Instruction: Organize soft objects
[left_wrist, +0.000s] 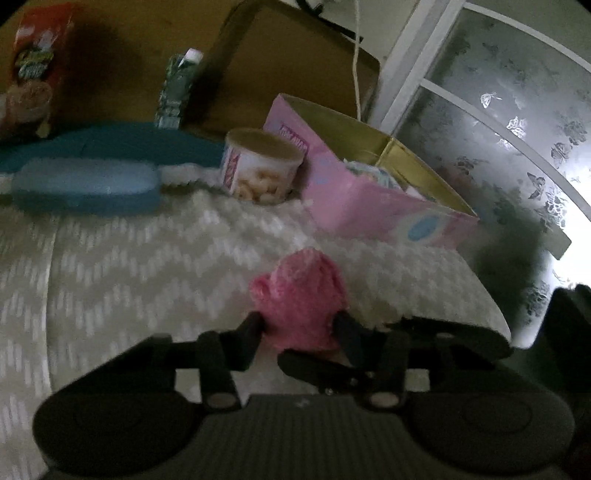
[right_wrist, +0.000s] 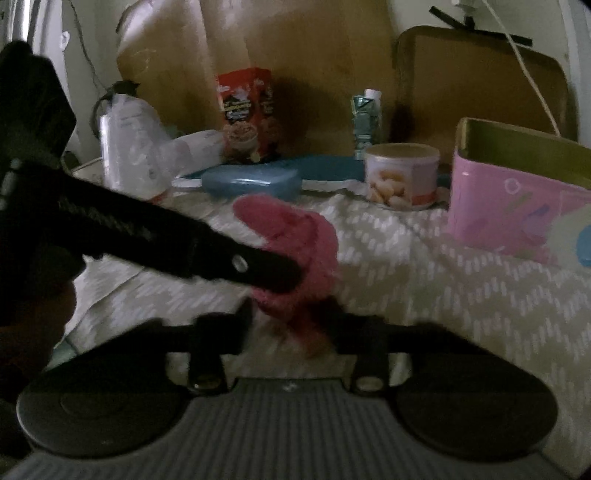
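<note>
Gripping the pink fuzzy sock (left_wrist: 299, 306) from both sides, the left tongs (left_wrist: 301, 325) stand partly closed on it in the left wrist view, above a chevron-patterned blanket (left_wrist: 147, 251); a pink box (left_wrist: 369, 199), open at the top, lies beyond. In the right wrist view the right tongs (right_wrist: 291, 317) pinch the sock's near end, the left tongs crossing from the left onto its middle. Its long axis runs away from the camera, the far end curling leftward. It looks light, limp and compressible; a hold on bunched fabric seems surest.
</note>
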